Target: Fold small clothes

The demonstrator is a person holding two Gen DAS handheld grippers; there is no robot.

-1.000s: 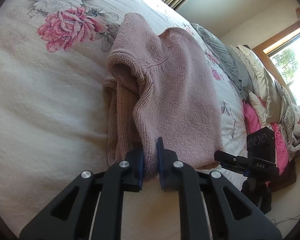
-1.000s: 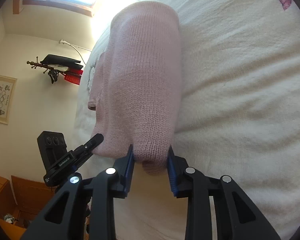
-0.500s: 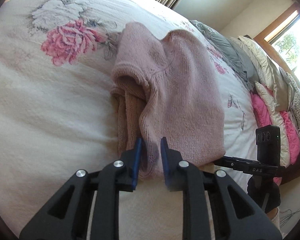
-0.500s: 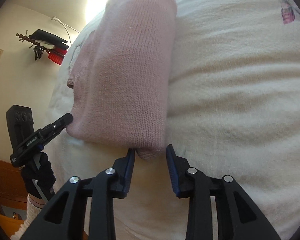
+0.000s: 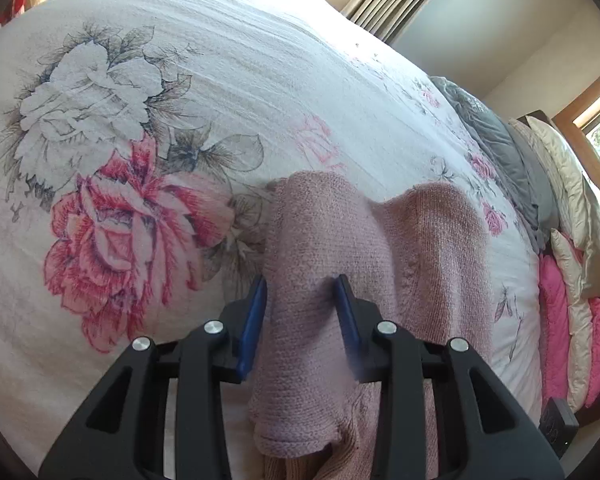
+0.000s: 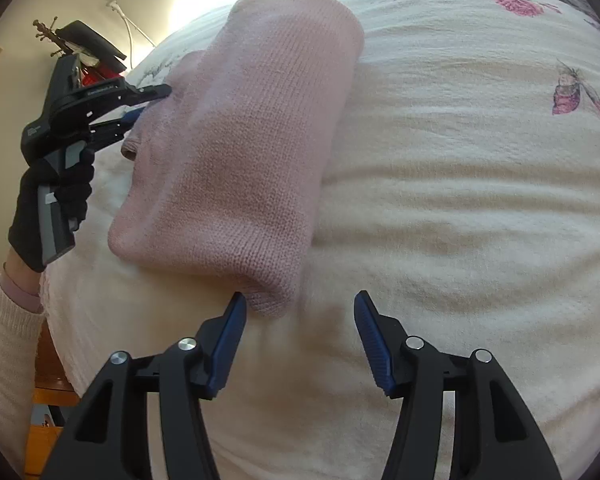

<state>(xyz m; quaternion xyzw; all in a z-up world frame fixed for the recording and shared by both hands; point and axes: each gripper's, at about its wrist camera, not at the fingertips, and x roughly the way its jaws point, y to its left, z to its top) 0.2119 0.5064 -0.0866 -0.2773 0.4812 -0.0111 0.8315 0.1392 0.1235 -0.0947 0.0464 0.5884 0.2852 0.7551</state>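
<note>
The left gripper (image 5: 302,292) stood partly spread, its blue-padded fingers (image 5: 254,322) straddling a raised fold of the pink knitted sweater (image 5: 380,264); the pads lay against or just beside the knit on both sides, but whether they actually squeezed it could not be told. In the right wrist view the same gripper (image 6: 148,100) reached the sweater's (image 6: 244,148) far edge with one finger above and one below the cloth, held by a hand in a dark glove (image 6: 52,204) with a cream sleeve (image 6: 4,364) behind it.

The right gripper (image 6: 300,302) was spread wide and held nothing. Its left pad sat just beside the near corner of the sweater, and its right pad hung over bare bedspread.

The sweater lay folded into a thick oblong on the bed, on a cream bedspread (image 5: 220,92) printed with pink and grey roses (image 5: 128,248).

The near end of the sweater was cut off behind the left gripper's black frame in the left wrist view, so the lower layers showed only as a brownish ribbed edge. Pillows (image 5: 572,216) and a grey blanket (image 5: 500,148) crowded the bed's far side, warped by the lens. A dark stand (image 6: 80,44) by the wall was too small to make out.
</note>
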